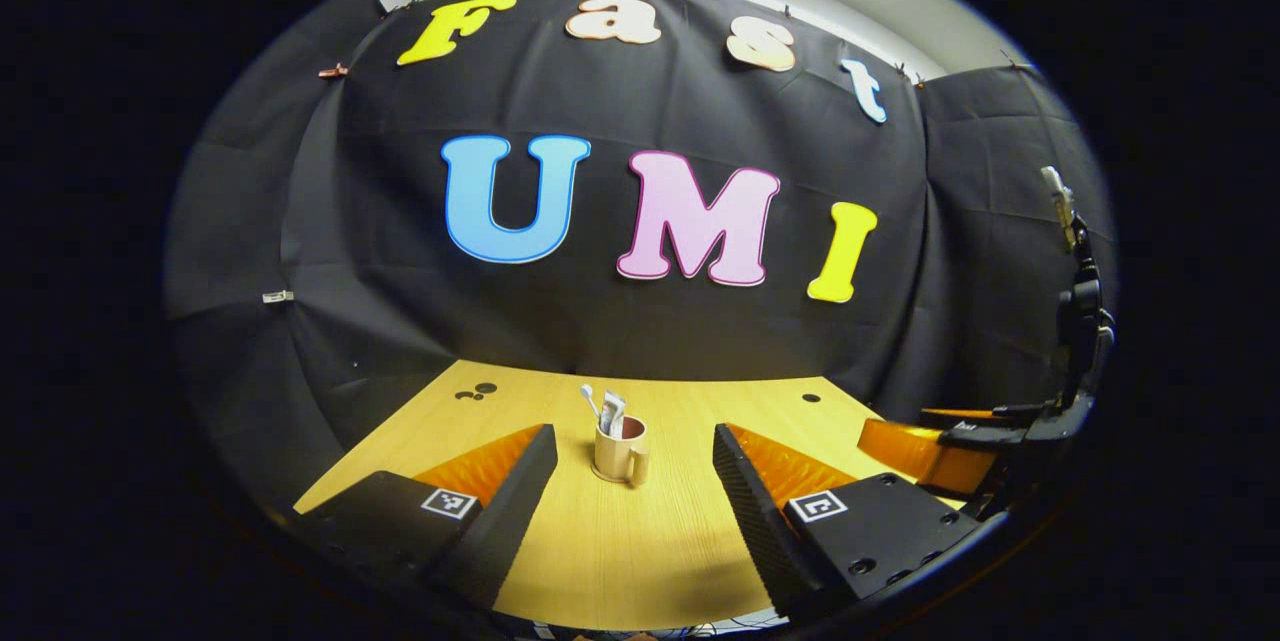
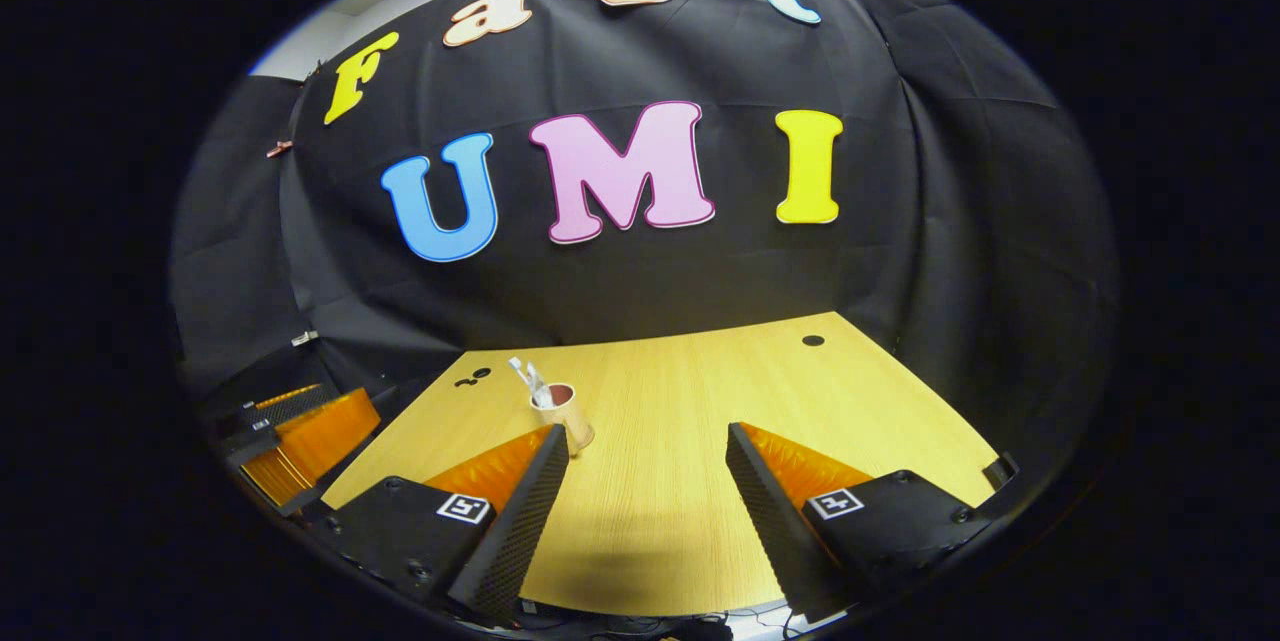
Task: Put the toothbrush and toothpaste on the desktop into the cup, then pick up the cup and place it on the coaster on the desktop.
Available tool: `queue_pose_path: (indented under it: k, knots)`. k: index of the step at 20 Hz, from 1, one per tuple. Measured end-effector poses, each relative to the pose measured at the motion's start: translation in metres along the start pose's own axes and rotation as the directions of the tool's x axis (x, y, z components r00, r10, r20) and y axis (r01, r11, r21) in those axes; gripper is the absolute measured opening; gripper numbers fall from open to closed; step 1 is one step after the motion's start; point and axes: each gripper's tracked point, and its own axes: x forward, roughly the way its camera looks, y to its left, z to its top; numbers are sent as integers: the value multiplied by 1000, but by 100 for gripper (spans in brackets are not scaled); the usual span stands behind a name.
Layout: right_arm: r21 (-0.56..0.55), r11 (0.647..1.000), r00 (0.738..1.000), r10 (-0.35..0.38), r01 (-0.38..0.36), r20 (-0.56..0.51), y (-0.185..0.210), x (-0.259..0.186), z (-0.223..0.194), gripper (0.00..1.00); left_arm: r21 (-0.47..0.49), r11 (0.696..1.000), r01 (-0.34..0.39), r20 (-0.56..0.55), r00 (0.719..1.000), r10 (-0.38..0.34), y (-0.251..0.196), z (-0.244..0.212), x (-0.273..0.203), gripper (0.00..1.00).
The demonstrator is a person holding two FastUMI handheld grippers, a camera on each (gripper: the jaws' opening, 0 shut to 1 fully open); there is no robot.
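Standing on the desk (image 1: 640, 541), the cup (image 1: 620, 451) bears no readable writing; both tools gape wide, empty.

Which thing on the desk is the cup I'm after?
Start from the light wooden desktop in front of the black cloth wall. Near its middle stands a beige ceramic mug with a dark red inside. A white toothbrush and toothpaste tube poke from it.

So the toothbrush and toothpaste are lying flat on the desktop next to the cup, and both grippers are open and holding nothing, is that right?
Not quite. The toothbrush and toothpaste are not lying on the desktop; they stand inside the cup, as the left gripper view shows. The rest holds: the left gripper and right gripper are both open and holding nothing.
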Motion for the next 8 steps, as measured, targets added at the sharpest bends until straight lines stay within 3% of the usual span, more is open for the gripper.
queue_pose_path:
  k: [8]
  knots:
    - [-13, 999, 999, -41, 41, 21, 5, -38, -8, 98, -29, 999, 41, -8, 999, -41, 9, -9, -26, 98]
